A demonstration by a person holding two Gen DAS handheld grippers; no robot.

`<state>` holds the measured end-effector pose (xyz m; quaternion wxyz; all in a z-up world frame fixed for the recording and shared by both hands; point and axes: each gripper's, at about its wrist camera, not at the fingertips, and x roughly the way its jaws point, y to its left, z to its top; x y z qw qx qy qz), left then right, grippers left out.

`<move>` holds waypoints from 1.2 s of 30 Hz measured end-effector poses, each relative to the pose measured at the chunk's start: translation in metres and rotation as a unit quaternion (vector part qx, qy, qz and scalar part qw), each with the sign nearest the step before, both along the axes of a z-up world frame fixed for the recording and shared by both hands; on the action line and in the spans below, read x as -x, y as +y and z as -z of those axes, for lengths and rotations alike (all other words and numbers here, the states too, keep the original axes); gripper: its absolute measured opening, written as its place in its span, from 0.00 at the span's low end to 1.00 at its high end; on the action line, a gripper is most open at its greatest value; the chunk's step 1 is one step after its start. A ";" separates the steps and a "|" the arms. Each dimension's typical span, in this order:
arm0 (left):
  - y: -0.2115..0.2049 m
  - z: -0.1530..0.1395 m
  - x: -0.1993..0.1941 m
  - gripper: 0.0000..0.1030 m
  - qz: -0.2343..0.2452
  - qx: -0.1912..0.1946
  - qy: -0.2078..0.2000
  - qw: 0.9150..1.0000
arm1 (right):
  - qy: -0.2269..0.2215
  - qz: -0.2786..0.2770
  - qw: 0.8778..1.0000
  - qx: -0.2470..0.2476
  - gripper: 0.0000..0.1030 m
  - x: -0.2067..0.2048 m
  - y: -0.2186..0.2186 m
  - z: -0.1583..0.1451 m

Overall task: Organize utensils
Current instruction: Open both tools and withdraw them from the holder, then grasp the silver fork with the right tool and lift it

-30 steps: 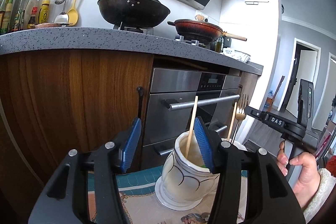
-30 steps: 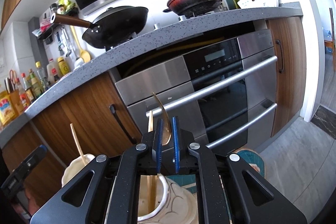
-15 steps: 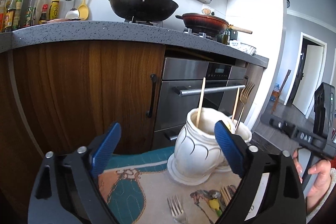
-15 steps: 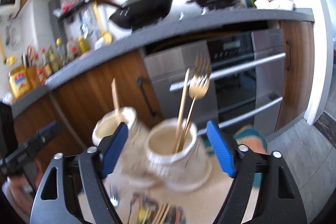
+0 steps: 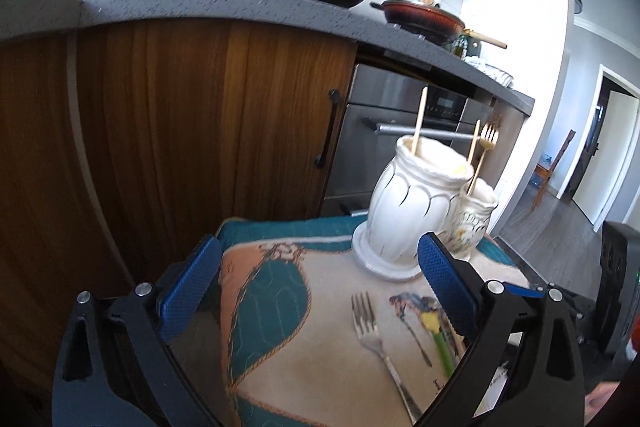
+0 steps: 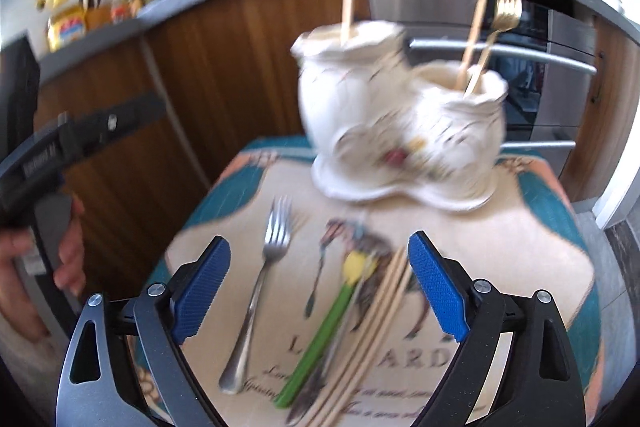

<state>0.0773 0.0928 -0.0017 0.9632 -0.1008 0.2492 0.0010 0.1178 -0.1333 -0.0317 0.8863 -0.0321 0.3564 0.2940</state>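
Note:
Two white ceramic jars stand at the far end of a small cloth-covered table. The taller jar (image 5: 412, 207) (image 6: 344, 99) holds one chopstick. The lower jar (image 5: 474, 217) (image 6: 460, 131) holds a gold fork (image 6: 505, 7) and a chopstick. On the cloth lie a silver fork (image 6: 260, 287) (image 5: 376, 339), a small spoon (image 6: 318, 283), a green-handled utensil with a yellow tip (image 6: 320, 335) and several chopsticks (image 6: 372, 331). My left gripper (image 5: 316, 291) is open and empty above the table's near left. My right gripper (image 6: 320, 287) is open and empty above the lying utensils.
The patterned teal and beige cloth (image 5: 280, 347) covers the table. Behind it are a wooden cabinet (image 5: 180, 131) and a steel oven (image 5: 400, 115) under a grey counter with pans. The other gripper's body (image 6: 60, 147) shows at the left of the right wrist view.
The right gripper let go of the gold fork in the lower jar, opened and drew back and down over the lying utensils. The left gripper opened wider and pulled back from the taller jar.

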 end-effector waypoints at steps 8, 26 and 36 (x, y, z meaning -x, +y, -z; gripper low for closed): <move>0.010 0.013 0.007 0.94 -0.027 0.011 0.022 0.999 | 0.031 -0.023 0.997 0.061 0.88 0.010 0.032 0.027; 0.014 0.010 0.012 0.94 -0.031 0.026 0.022 0.999 | 0.066 -0.046 0.992 0.099 0.07 0.000 0.078 0.049; 0.005 0.006 0.015 0.94 -0.013 0.020 0.021 0.999 | 0.067 -0.033 0.997 0.011 0.06 0.008 0.027 0.020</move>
